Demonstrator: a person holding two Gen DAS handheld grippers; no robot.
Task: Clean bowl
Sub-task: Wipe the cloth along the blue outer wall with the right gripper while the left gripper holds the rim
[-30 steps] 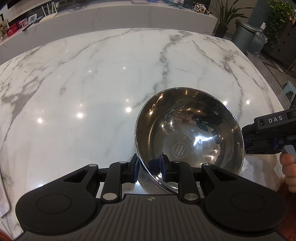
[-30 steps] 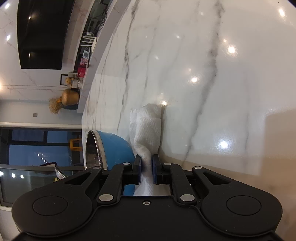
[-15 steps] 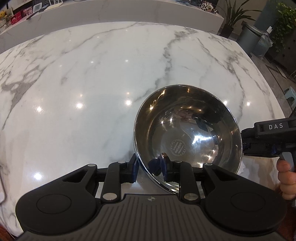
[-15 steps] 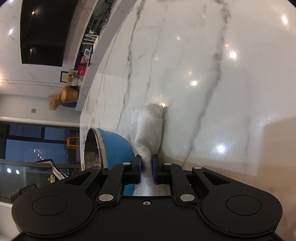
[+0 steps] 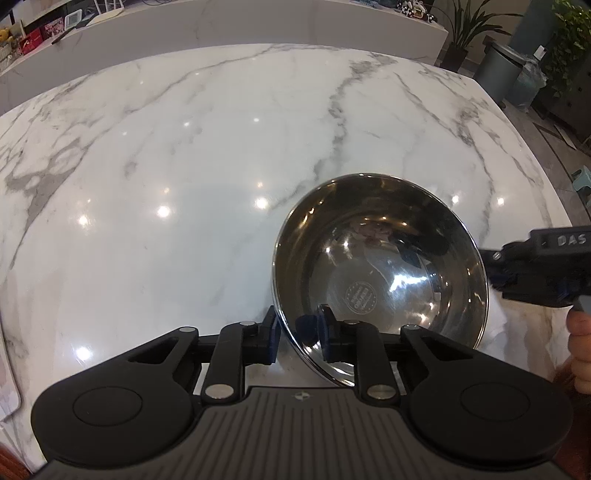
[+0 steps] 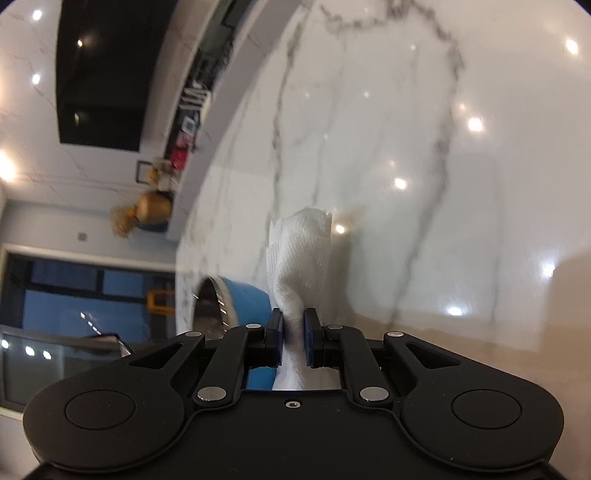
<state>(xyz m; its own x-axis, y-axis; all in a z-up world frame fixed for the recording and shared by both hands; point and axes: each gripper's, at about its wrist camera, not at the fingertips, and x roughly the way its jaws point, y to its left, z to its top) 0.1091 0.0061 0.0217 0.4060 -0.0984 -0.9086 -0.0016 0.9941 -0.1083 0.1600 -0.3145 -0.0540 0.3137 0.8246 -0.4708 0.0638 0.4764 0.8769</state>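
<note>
A steel bowl (image 5: 380,266) with a shiny inside and a blue outside (image 6: 247,299) is tilted up off the marble table (image 5: 184,155). My left gripper (image 5: 297,332) is shut on the bowl's near rim, one finger inside and one outside. My right gripper (image 6: 293,325) is shut on a folded white paper towel (image 6: 301,254), which sticks out ahead of the fingers, beside the bowl's outer wall. In the left wrist view the right gripper (image 5: 535,273) sits just right of the bowl, with the towel's white edge (image 5: 495,325) below it.
A white marble counter (image 5: 258,22) runs behind the table, with small items at its left end. A grey bin (image 5: 498,70) and plants (image 5: 469,26) stand on the floor at the far right. The table's right edge (image 5: 550,177) is close to the bowl.
The right gripper has lifted and swung with the towel, and its view is blurred by motion. The bowl stays held in the left gripper, shifted slightly.
</note>
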